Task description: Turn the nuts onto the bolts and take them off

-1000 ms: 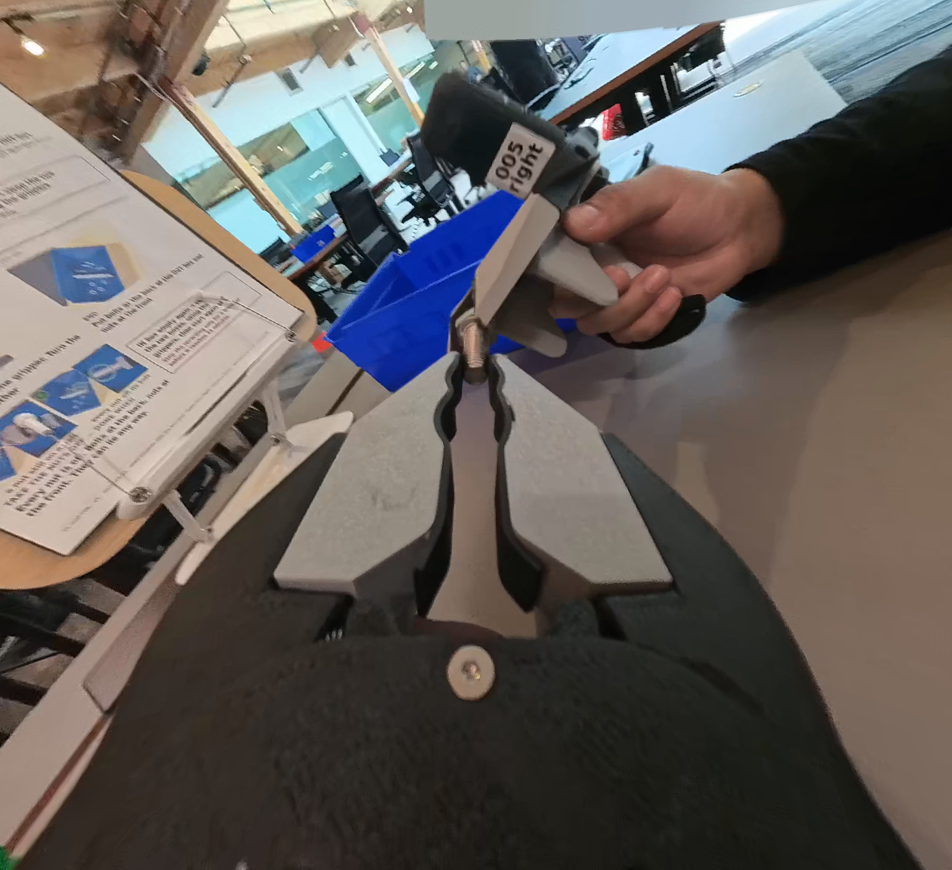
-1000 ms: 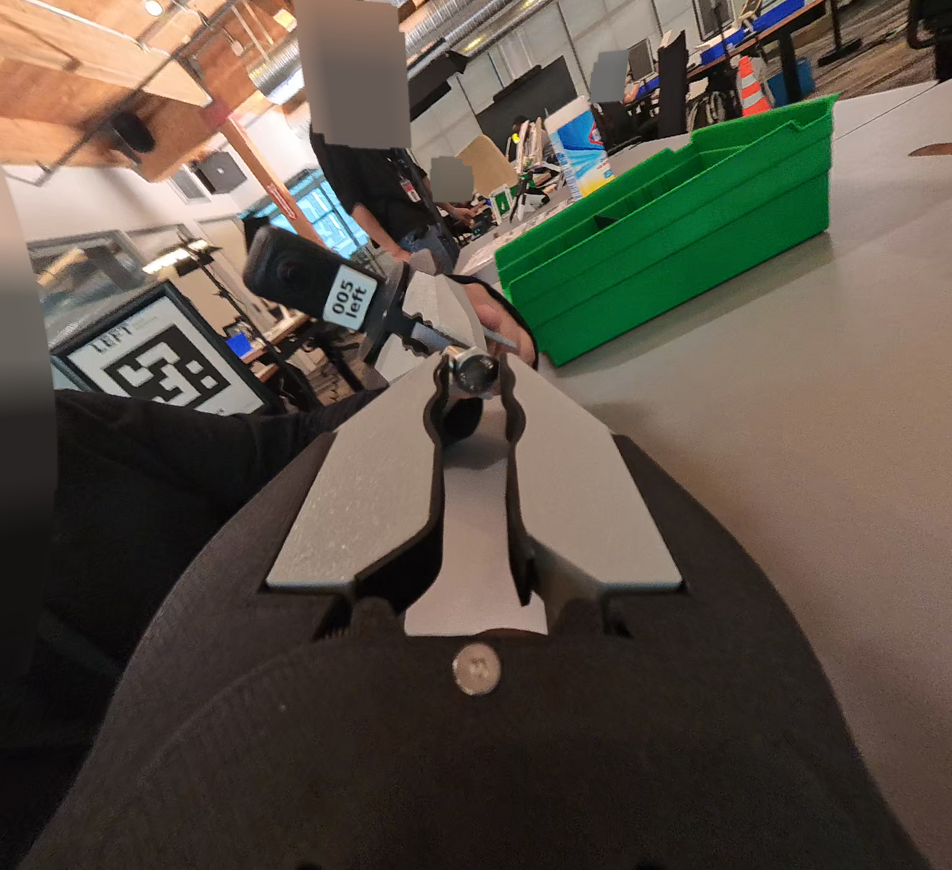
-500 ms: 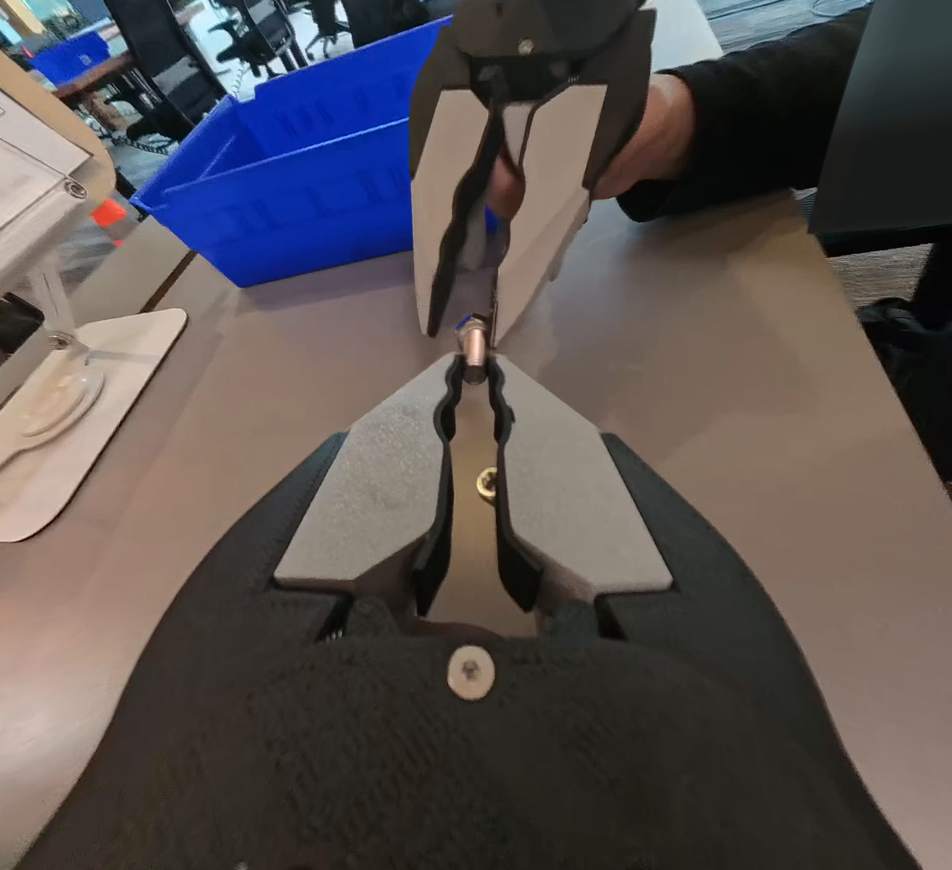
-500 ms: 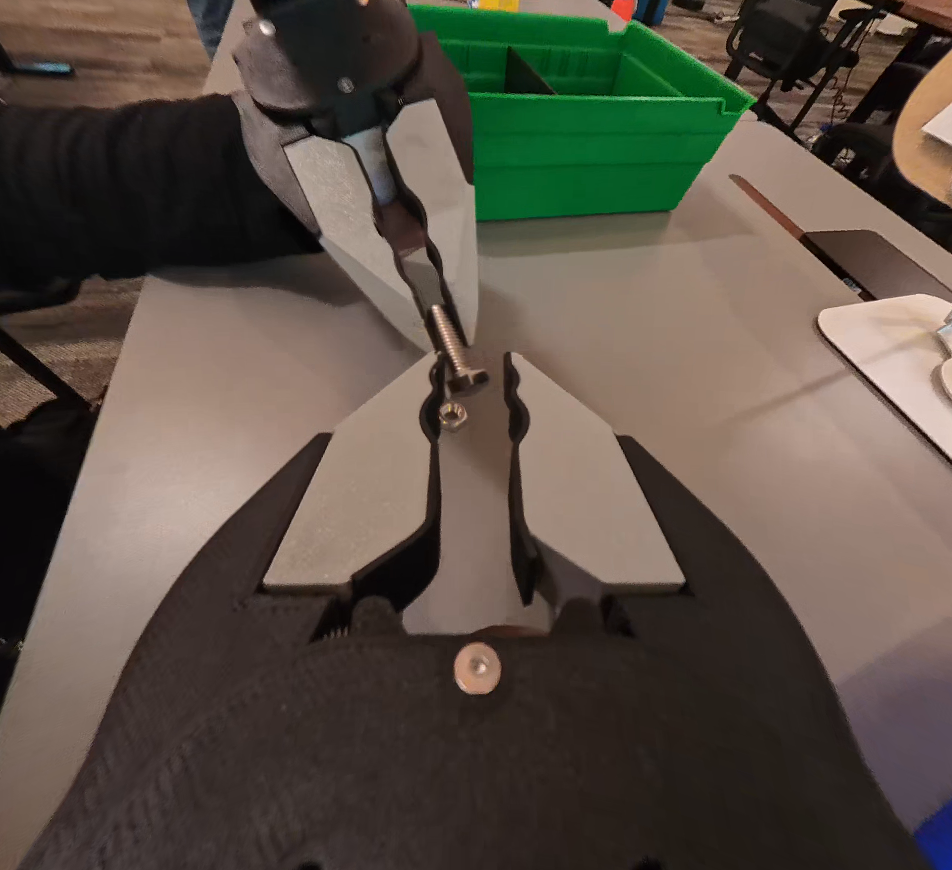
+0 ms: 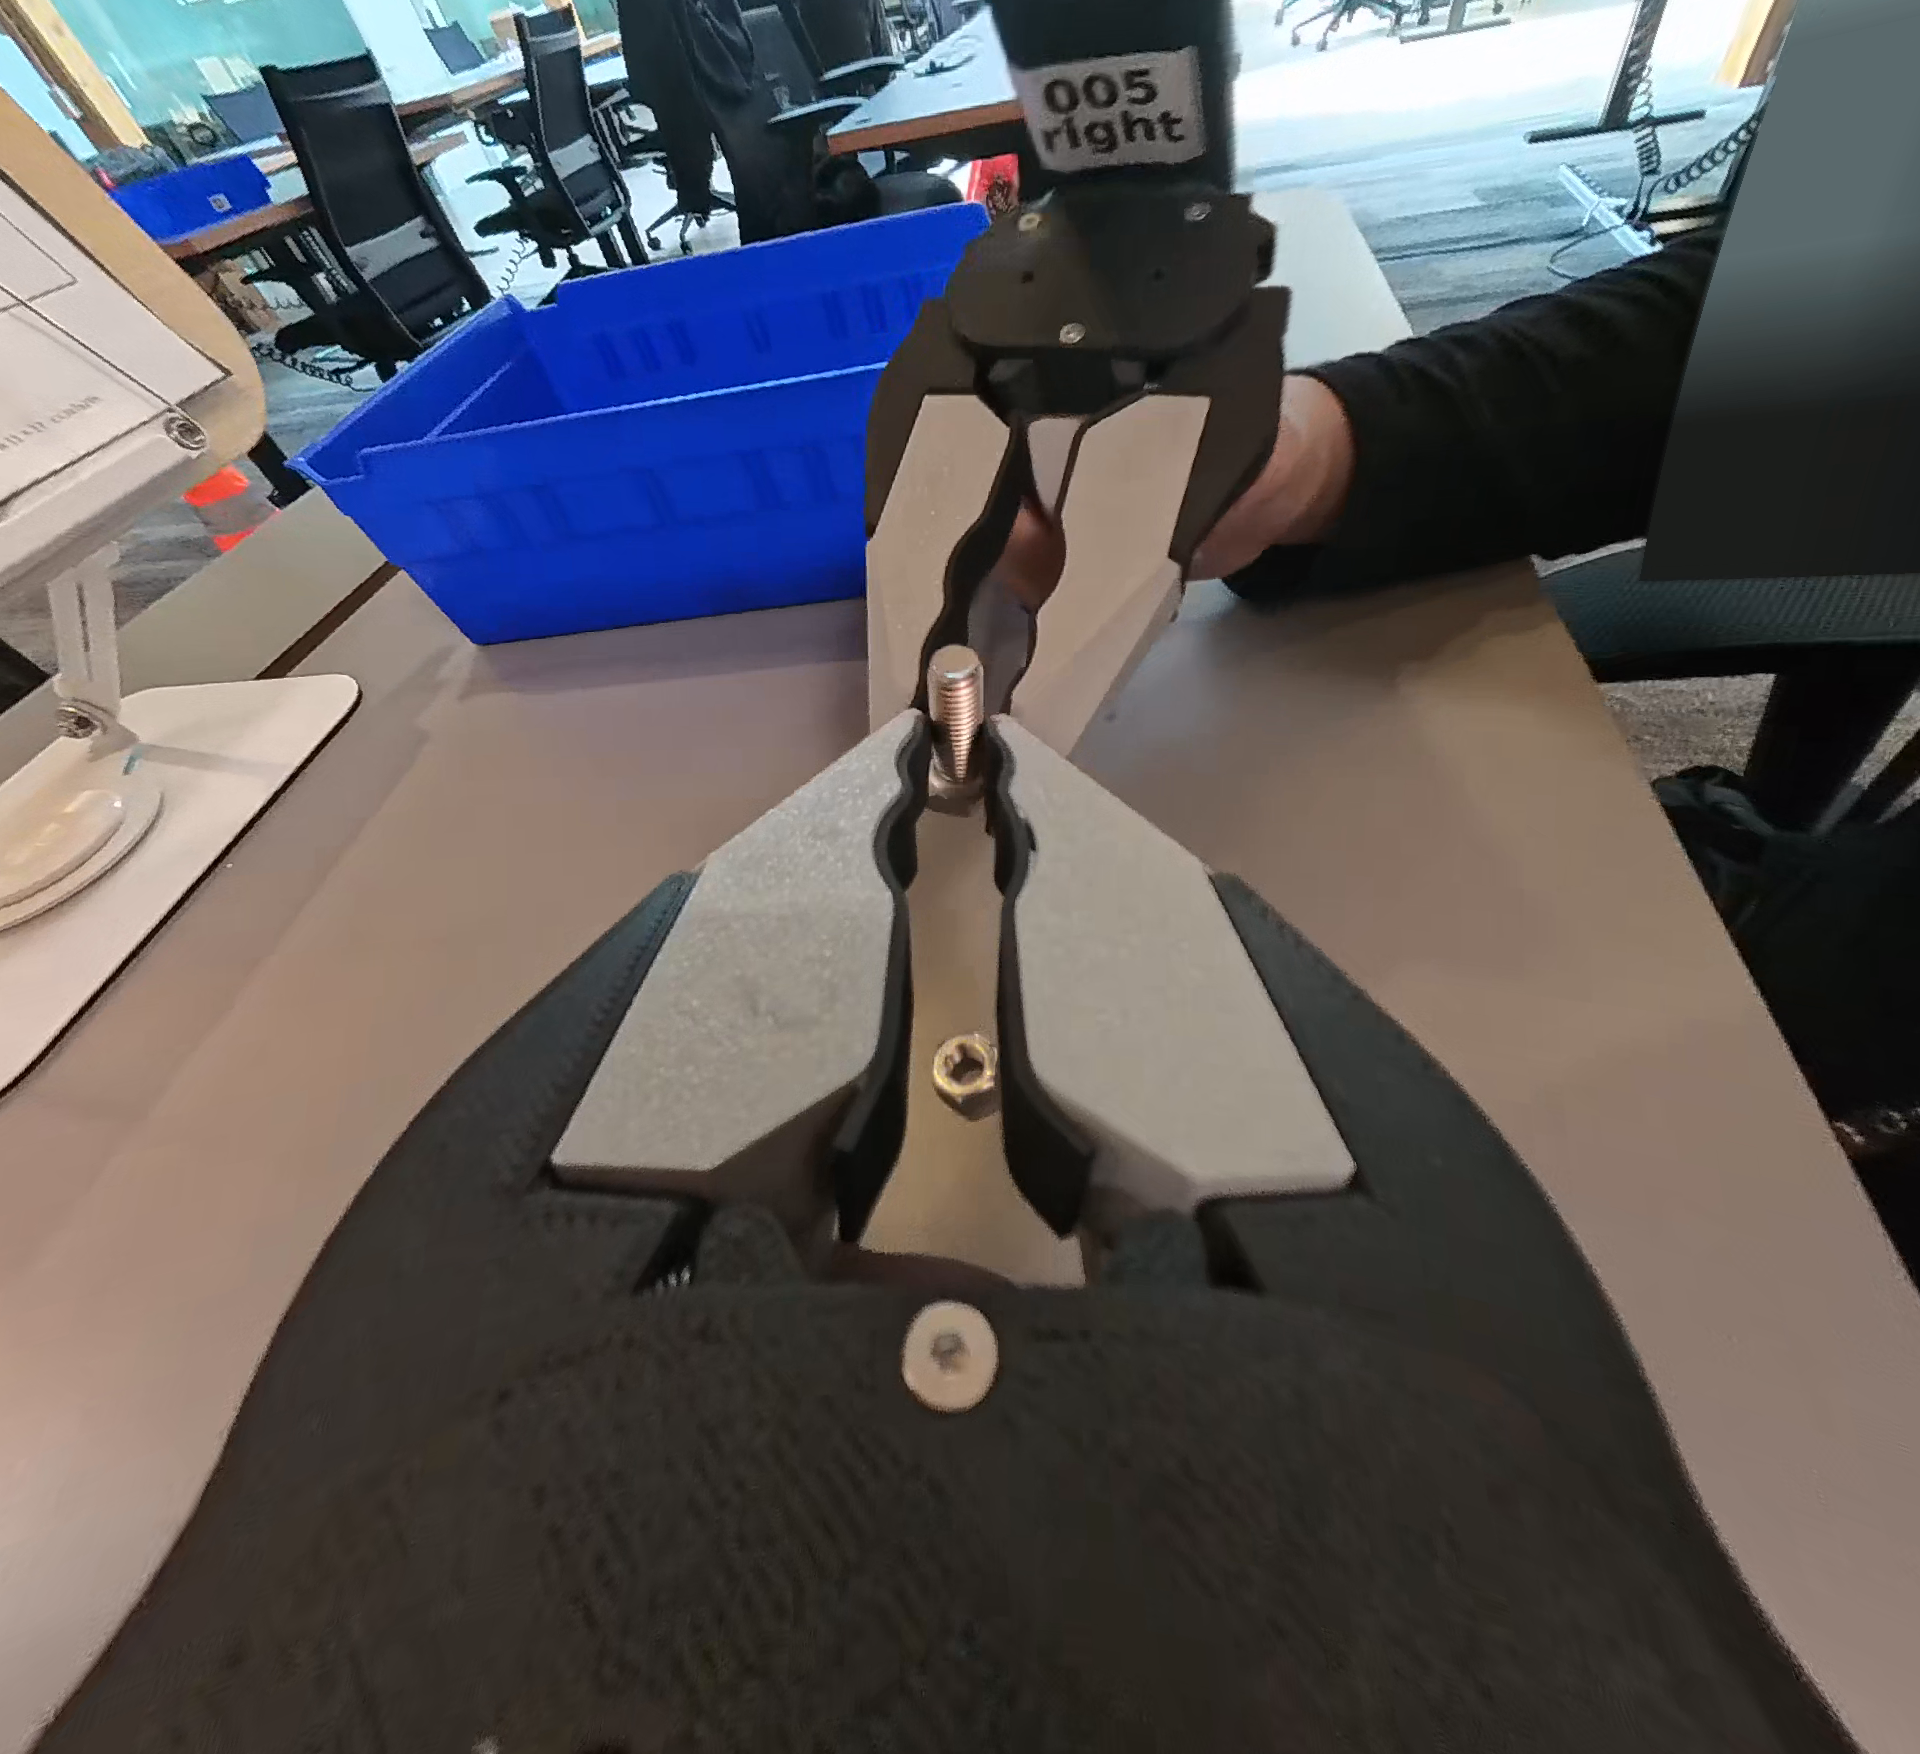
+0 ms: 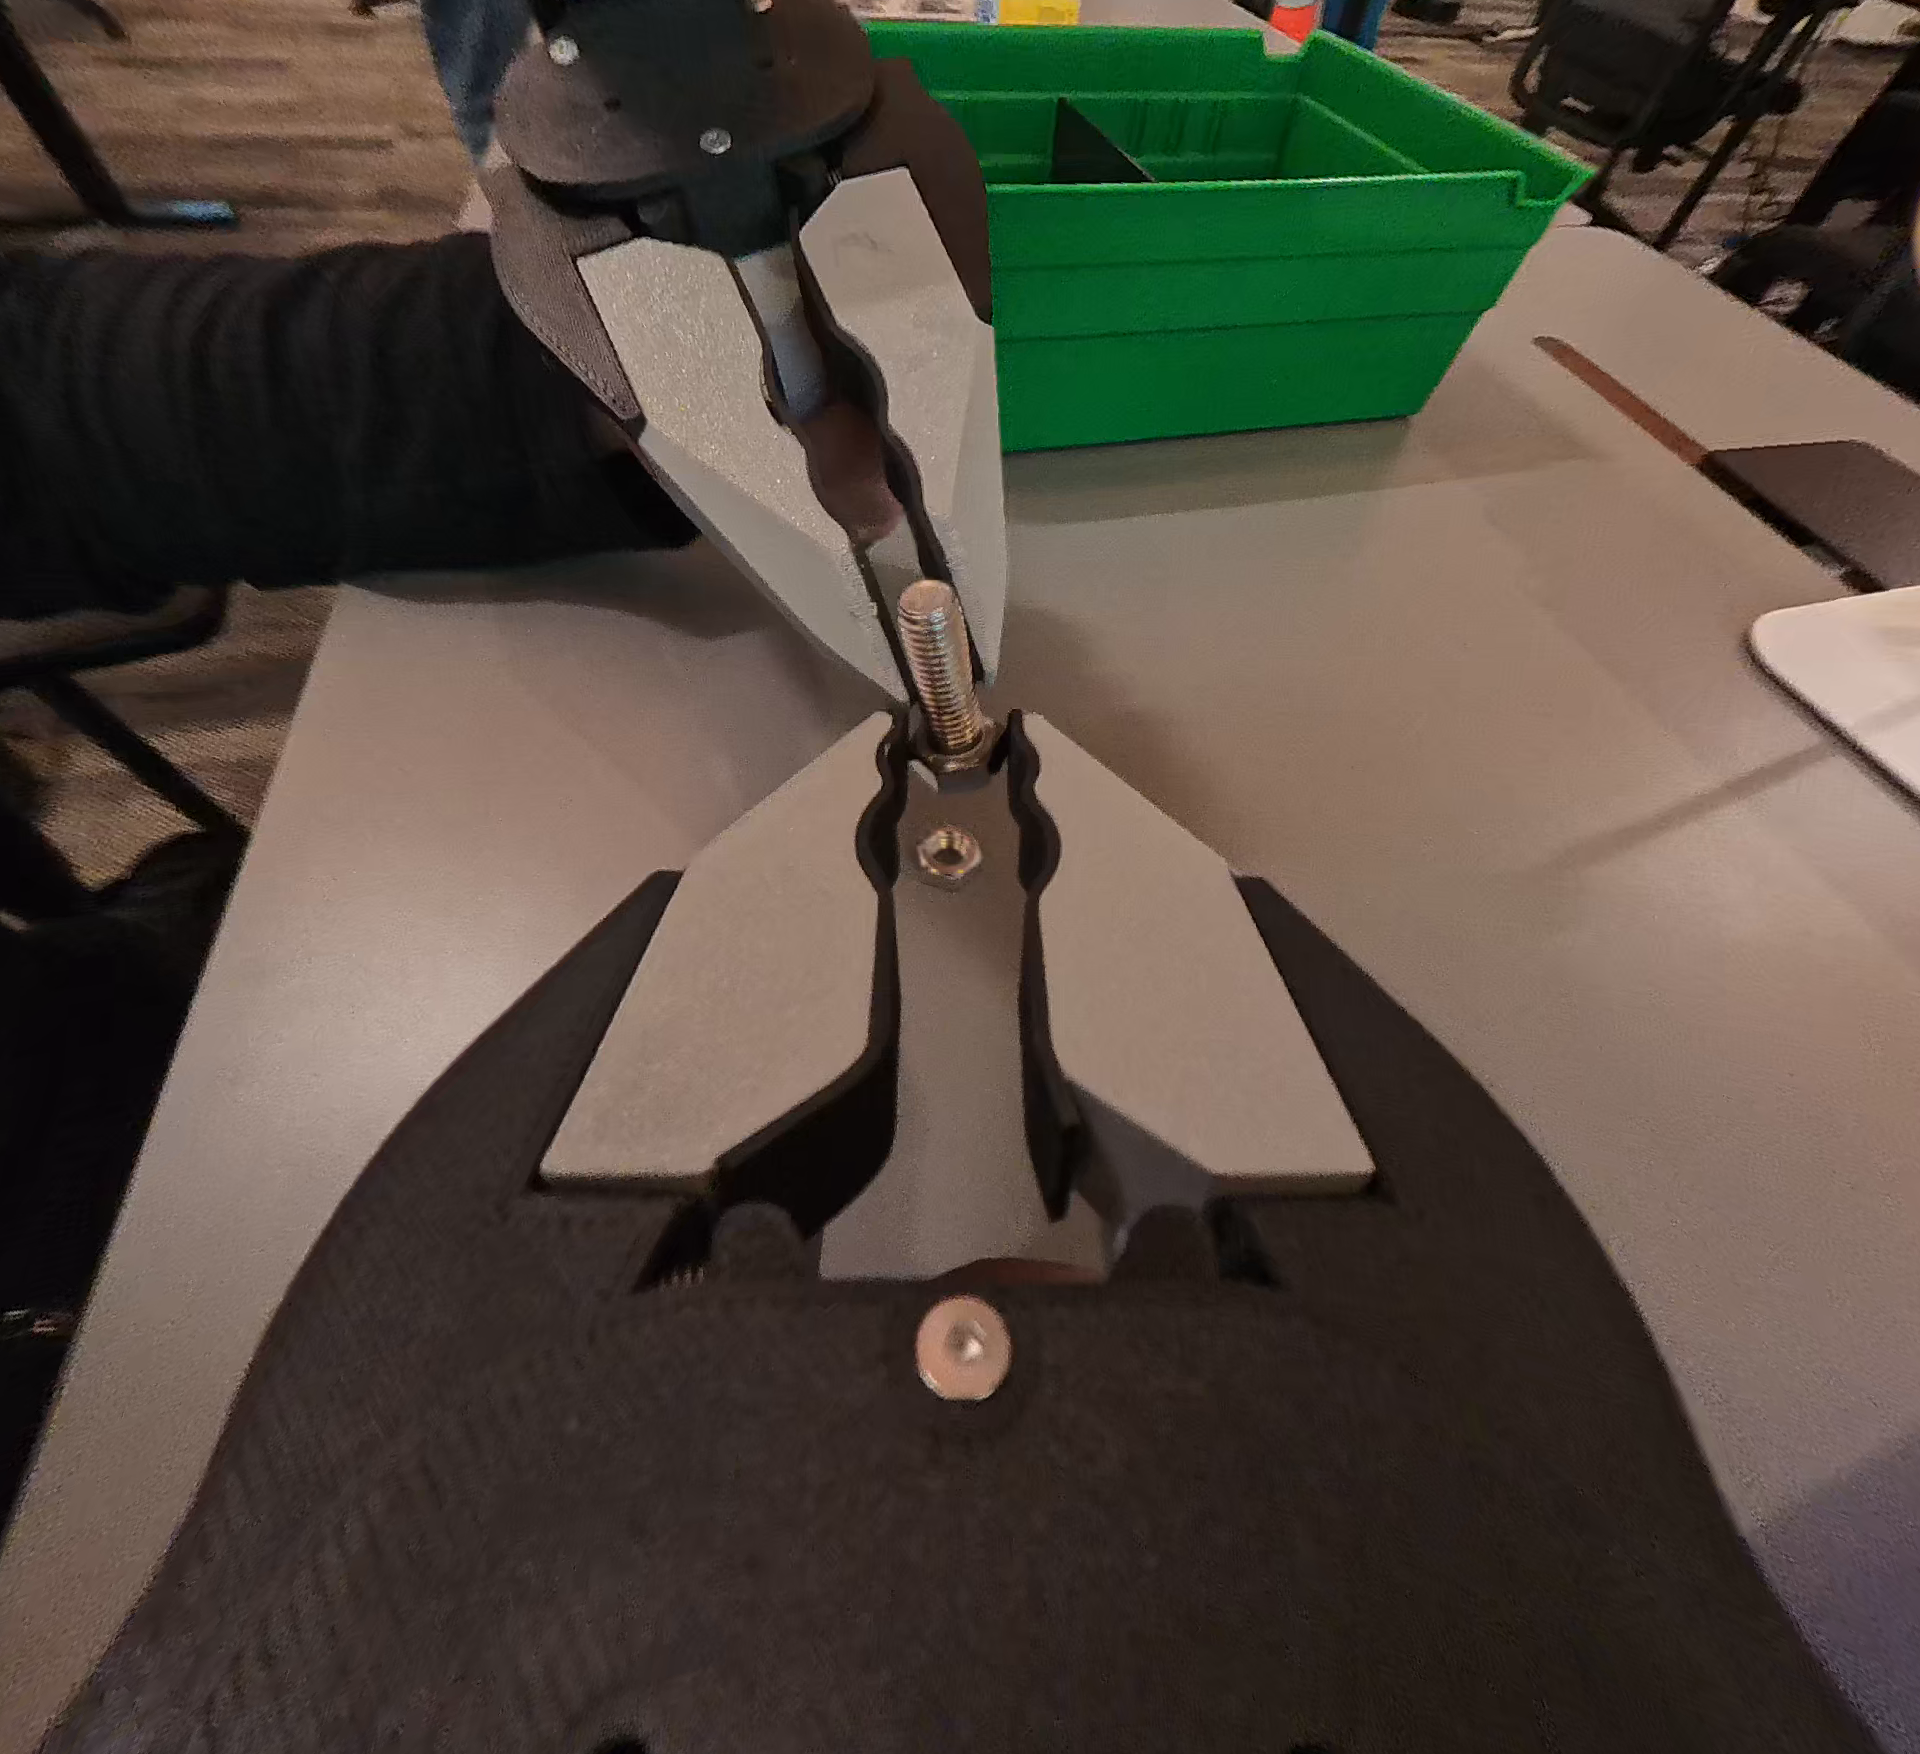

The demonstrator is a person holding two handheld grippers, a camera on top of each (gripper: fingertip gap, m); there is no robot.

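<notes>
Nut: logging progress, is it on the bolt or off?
Off. The nut lies on the table, apart from the bolt, whose thread shows bare, held by the left gripper.

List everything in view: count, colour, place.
bolt: one, silver, upright, head down, in the left tongs
nut: one, silver, loose on the table
blue bin: one, on the table beyond the right tongs
green bin: one, divided, on the table beyond the left tongs
document stand: one, white base, table edge
table: one, grey
office chairs: several, black, background
left tongs: grey fingers, shut on the bolt
right tongs: grey fingers, tips by the bolt's head
hand: one visible, black sleeve, holding the right tongs
</notes>
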